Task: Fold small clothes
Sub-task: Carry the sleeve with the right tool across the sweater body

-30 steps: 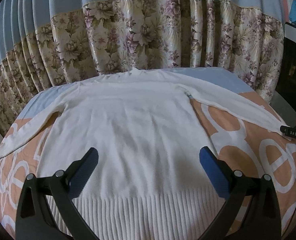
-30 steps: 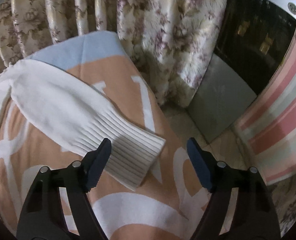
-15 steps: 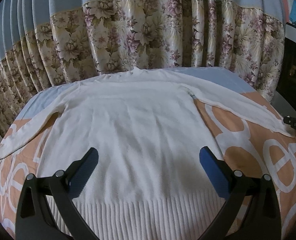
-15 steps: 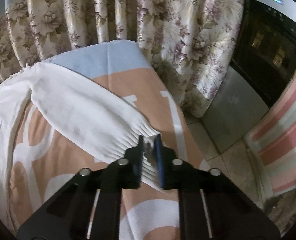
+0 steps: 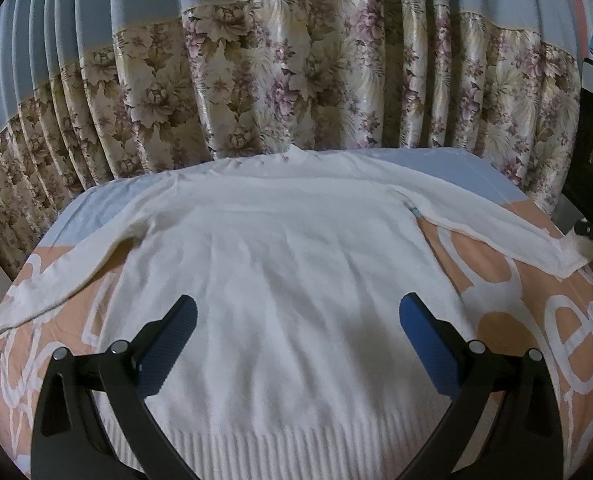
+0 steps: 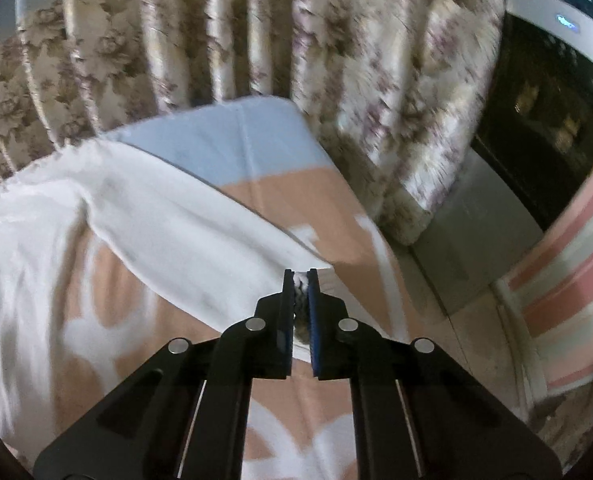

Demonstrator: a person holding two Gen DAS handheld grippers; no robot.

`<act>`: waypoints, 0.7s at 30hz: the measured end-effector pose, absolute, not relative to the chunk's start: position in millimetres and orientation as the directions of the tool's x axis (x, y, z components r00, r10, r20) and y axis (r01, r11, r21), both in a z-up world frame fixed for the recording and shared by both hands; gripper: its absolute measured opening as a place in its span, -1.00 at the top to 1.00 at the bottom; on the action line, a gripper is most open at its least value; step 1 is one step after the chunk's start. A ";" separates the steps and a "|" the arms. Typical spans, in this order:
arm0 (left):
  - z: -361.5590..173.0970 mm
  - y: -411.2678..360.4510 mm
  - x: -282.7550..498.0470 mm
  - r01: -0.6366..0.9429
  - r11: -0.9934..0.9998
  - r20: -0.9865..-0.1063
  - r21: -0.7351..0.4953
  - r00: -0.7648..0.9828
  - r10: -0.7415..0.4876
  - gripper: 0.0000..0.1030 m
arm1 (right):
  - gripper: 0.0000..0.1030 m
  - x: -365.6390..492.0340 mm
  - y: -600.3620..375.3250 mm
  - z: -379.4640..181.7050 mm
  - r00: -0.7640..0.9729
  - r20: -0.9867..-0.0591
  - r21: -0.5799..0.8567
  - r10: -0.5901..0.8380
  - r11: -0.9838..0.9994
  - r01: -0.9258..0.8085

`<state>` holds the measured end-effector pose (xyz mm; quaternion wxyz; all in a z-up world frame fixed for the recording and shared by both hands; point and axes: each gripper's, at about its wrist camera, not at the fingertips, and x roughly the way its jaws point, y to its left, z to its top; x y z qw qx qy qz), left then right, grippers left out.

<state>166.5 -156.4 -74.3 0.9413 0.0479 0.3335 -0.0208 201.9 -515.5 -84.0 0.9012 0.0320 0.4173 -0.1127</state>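
sweater point(image 5: 288, 280) on bed point(image 5: 496, 292) | curtain point(image 5: 296, 88) behind | sleeves spread left, right

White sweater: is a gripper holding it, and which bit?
Yes. The right gripper pinches the white sweater by its sleeve cuff. The left gripper is open, holding nothing.

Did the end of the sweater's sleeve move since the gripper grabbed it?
Yes. The right gripper is shut on the sleeve cuff, which has lifted off the orange bedspread and bunched toward the sweater's body.
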 end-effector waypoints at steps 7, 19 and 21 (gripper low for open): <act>-61.5 -118.4 202.8 0.019 0.997 -0.617 0.079 0.786 0.034 -0.97 | 0.87 243.0 -454.8 -68.6 0.635 -0.762 -0.024 -0.130 0.985 0.173; -58.9 -2.3 271.7 -0.114 0.985 -0.584 0.131 0.794 0.170 -0.97 | 0.87 320.3 -313.2 -59.5 0.631 -0.774 -0.044 -0.049 0.999 0.024; -63.4 16.6 277.9 -0.132 0.982 -0.585 0.137 0.789 0.188 -0.97 | 0.87 334.6 -287.5 -62.0 0.628 -0.778 -0.052 -0.036 0.999 -0.008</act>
